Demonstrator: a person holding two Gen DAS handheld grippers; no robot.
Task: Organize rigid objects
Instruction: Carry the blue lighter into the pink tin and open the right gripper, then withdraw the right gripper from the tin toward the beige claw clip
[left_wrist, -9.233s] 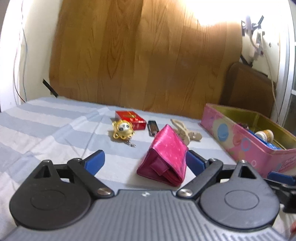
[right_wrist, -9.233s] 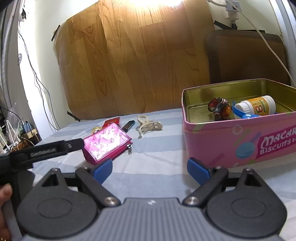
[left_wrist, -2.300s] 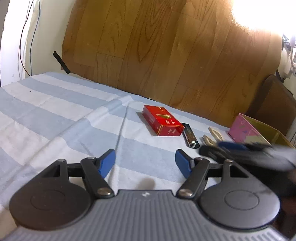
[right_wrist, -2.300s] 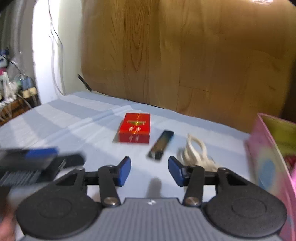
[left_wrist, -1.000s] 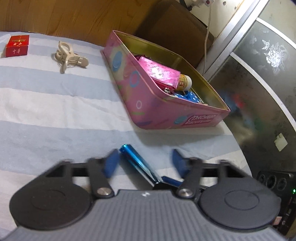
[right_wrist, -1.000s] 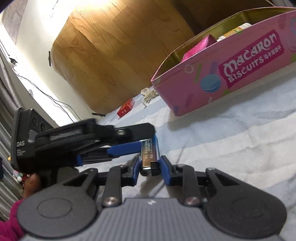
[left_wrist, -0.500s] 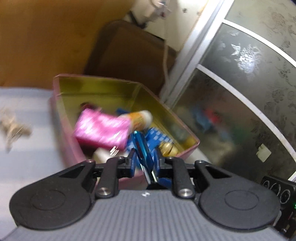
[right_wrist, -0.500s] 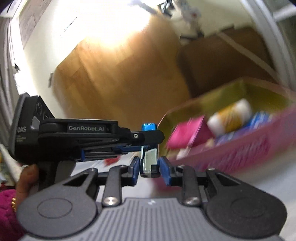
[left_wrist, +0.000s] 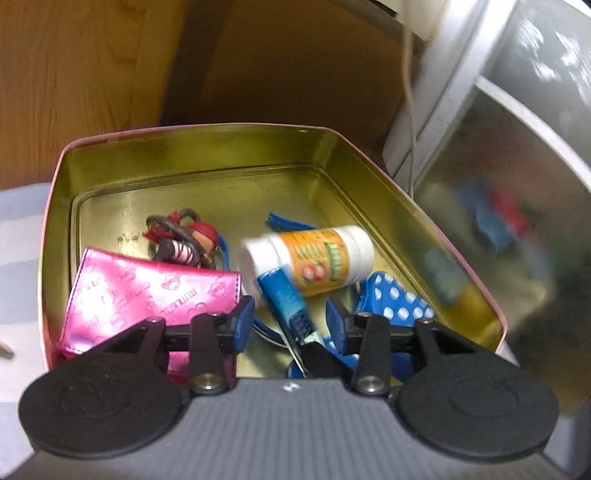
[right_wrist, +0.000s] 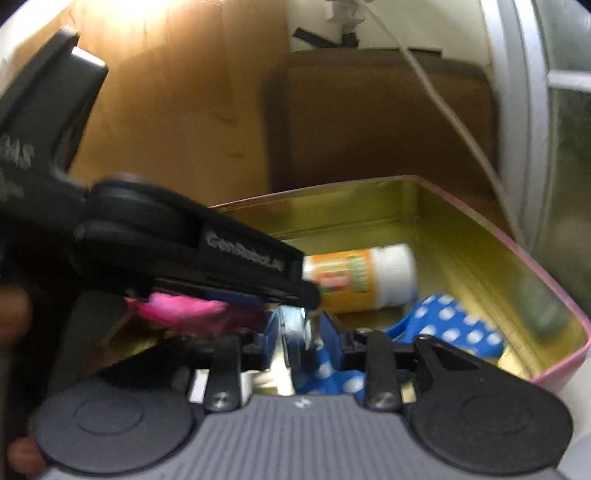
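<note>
Both claws hang over an open pink tin (left_wrist: 55, 177) with a gold inside.

From the left wrist view, the left claw (left_wrist: 290, 319) has its blue pads (left_wrist: 243, 317) spread apart, touching nothing. Between them, a blue lighter (left_wrist: 286, 301) points away from the camera, tilted, its far end just under a bottle (left_wrist: 310, 258). Its near end is held by the tip of the right claw, which pokes up dark from below. The bottle is white with an orange label and lies on its side just ahead of the claw. To the left of the left pad lies a shiny pink wallet (left_wrist: 147, 291), touching the tin's left wall. Beyond the wallet sits a small red and brown figure keychain (left_wrist: 184, 240). To the right of the right pad lies a blue item with white dots (left_wrist: 391, 302). The far half of the tin floor shows bare gold.

From the right wrist view, the right claw (right_wrist: 297, 338) has its pads close together around the lighter (right_wrist: 295, 332). The picture is blurred, so whether they clamp it firmly cannot be told. The left claw's black body (right_wrist: 184, 254) crosses from the left, its tip (right_wrist: 308, 293) just above the lighter. Ahead sits the bottle (right_wrist: 365, 277), and to the right the dotted item (right_wrist: 450, 328). The pink wallet (right_wrist: 184, 308) shows under the left claw. The tin's rim (right_wrist: 535, 262) curves round on the right.
</note>
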